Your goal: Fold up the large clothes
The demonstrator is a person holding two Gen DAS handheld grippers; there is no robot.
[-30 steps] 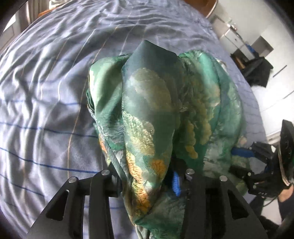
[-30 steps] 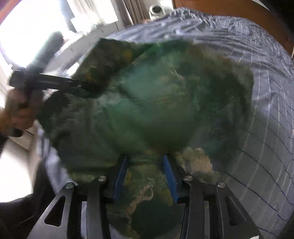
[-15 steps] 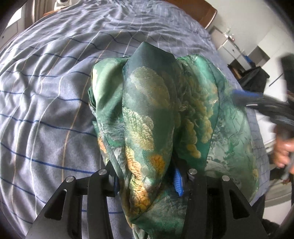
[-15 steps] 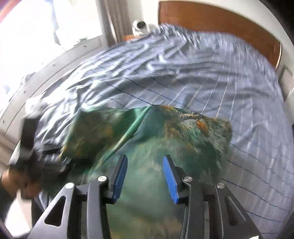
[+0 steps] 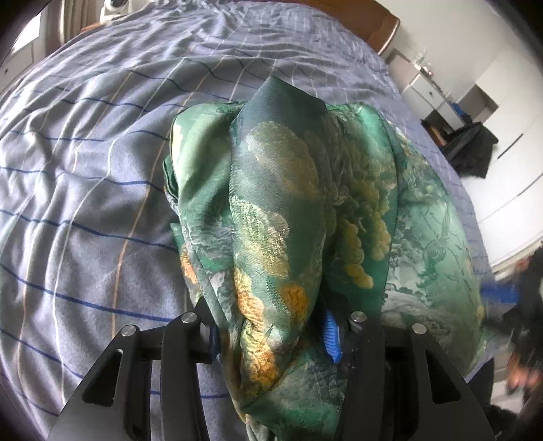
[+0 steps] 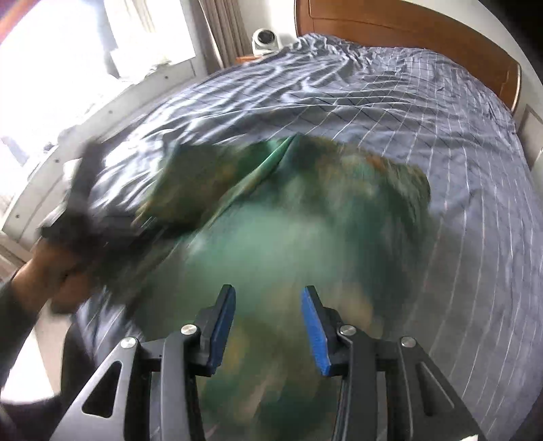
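Observation:
A large green silky garment (image 5: 281,210) with gold and orange floral print lies bunched on the bed. My left gripper (image 5: 271,336) is shut on a thick fold of it, which drapes over and between the blue-padded fingers (image 5: 331,334). In the right wrist view the garment (image 6: 288,244) is blurred and spread on the bed below my right gripper (image 6: 268,325), which is open and empty above it. The left gripper (image 6: 78,217) and the hand holding it show blurred at the left of that view.
The bed has a grey-blue checked sheet (image 5: 85,163) and a wooden headboard (image 6: 407,30). A window (image 6: 101,51) and white sill run along the left. A small white camera (image 6: 266,39) stands by the curtains. White drawers (image 5: 427,88) and a dark bag (image 5: 471,146) stand beyond the bed.
My right gripper has let go of the garment, opened and drawn back above it. My left gripper still grips its fold and has pulled back slightly; more of the bed shows.

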